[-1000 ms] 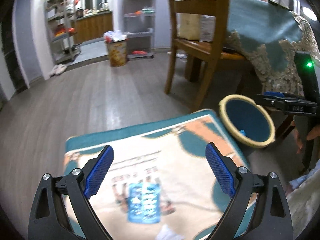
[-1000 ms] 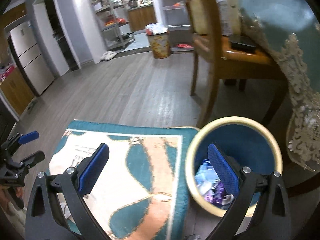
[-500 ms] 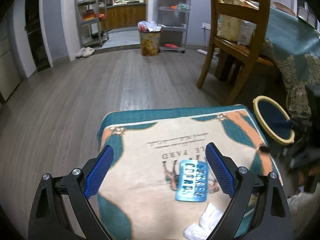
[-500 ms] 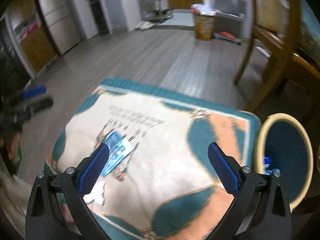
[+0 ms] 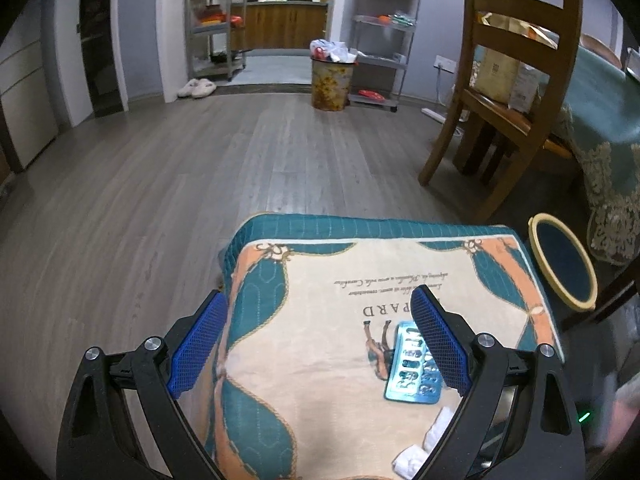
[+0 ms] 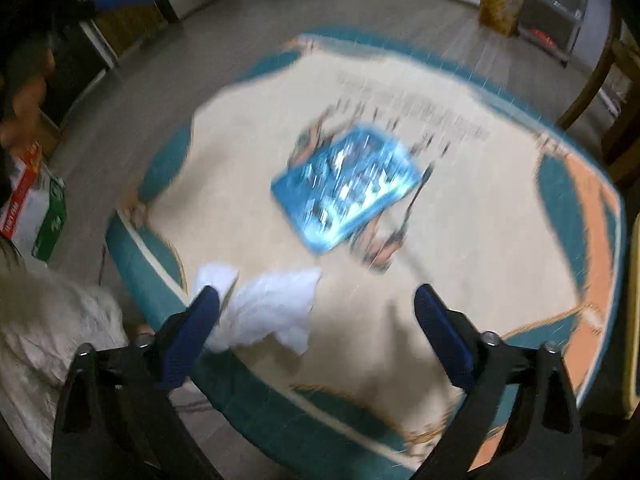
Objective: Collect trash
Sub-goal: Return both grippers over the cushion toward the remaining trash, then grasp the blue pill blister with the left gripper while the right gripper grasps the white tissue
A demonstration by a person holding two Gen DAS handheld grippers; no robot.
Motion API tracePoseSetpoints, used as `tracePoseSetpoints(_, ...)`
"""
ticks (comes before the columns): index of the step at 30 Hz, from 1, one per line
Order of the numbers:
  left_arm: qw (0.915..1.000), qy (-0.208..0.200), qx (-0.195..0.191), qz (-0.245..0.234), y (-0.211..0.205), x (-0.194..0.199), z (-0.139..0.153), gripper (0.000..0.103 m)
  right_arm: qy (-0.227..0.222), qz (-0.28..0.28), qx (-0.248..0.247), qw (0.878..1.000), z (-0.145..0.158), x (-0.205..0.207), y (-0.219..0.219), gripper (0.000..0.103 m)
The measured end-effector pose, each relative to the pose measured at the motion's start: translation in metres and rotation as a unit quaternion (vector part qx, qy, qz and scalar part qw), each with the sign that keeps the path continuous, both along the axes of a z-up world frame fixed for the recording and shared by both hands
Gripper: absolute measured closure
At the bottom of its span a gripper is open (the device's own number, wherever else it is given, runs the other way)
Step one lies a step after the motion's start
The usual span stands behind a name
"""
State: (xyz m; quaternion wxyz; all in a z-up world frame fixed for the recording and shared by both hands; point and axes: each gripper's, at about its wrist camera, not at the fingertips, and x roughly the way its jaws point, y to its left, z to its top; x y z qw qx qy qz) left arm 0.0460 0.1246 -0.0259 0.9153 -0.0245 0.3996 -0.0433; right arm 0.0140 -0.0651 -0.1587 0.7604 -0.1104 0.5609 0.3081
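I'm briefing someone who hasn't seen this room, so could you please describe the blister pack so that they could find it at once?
Find the low surface covered with a teal, cream and orange patterned cloth beside the wooden chair. The blister pack lies flat on the cream middle, over a small printed figure. It is shiny blue and rectangular, with rows of pockets, unlike the crumpled white tissue nearby.

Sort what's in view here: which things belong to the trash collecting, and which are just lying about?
Part of the job:
- blue blister pack on the patterned cloth
- crumpled white tissue near the cloth's edge
- yellow-rimmed bin beside it
- left gripper and right gripper, both open and empty

Just lying about:
- wooden chair
- slippers
- far floral trash can
- metal shelves
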Motion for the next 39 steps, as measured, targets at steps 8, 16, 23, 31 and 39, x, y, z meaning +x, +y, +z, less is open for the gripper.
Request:
tracePoseSetpoints(8, 0.9999, 0.003, 0.006, -0.012, -0.010, 0.004, -0.002, 0.011, -0.003, 0.024, 0.009, 1.000, 0.005, -0.002, 0.001, 0.095)
tracePoseSetpoints(16, 0.9988, 0.040, -0.024, -0.014, -0.024, 0.017, -0.030, 0.011, -0.035, -0.038, 0.024, 0.998, 0.087, 0.032, -0.070, 0.095)
tracePoseSetpoints(23, 0.9907, 0.116, 0.019, -0.068, -0.077, 0.019, -0.101, 0.011, -0.095, -0.122, 0.024, 0.988, 0.121, 0.062, -0.151, 0.095)
tracePoseSetpoints(31, 0.9796, 0.157, 0.055, -0.112, -0.118, 0.022, -0.139, 0.011, -0.096, -0.160, 0.063, 0.980, 0.127, 0.075, -0.179, 0.095)
tracePoseSetpoints(39, 0.9766, 0.161, 0.088, -0.113, -0.129, 0.021, -0.145, 0.034, -0.098, -0.175, 0.070, 0.977, 0.125, 0.079, -0.192, 0.095)
